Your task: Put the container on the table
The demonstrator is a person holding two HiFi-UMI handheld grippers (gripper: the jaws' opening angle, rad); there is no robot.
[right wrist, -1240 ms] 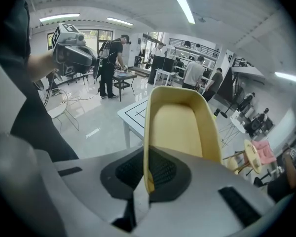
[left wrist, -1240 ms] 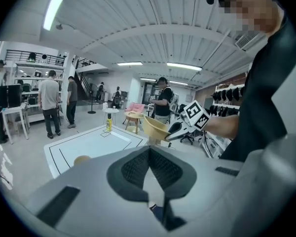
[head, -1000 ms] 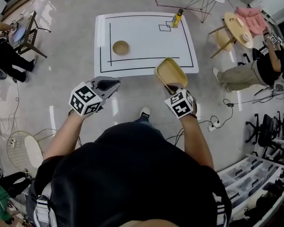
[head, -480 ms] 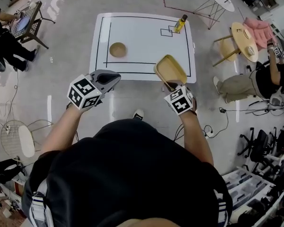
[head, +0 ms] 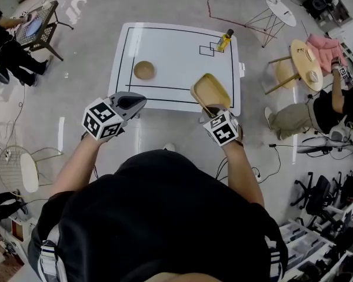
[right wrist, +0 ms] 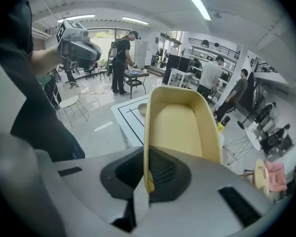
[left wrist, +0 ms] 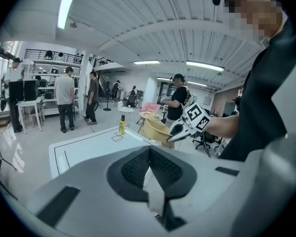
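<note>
Overhead, in the head view, the right gripper (head: 212, 108) held the tan container (head: 210, 89) in the air over the near right edge of the white table (head: 176, 46); it had not been set down. The left gripper (head: 136, 102) hung apart, short of the table. A small bowl (head: 144, 70) and a yellow bottle (head: 225, 40) stood on the table; no contents could be made out in the bowl.

In the left gripper view, the jaws were pressed together with nothing between them. The container (left wrist: 157, 129) showed beyond, tilted.

In the right gripper view, the jaws were clamped on one thin wall of the container (right wrist: 180, 125), whose interior was empty.

Hazard: the grip took one wall only, so the body projected unsupported. It could probably pivot or slip in the jaws. If it were released this near the table edge, it could overhang and tip off.
</note>
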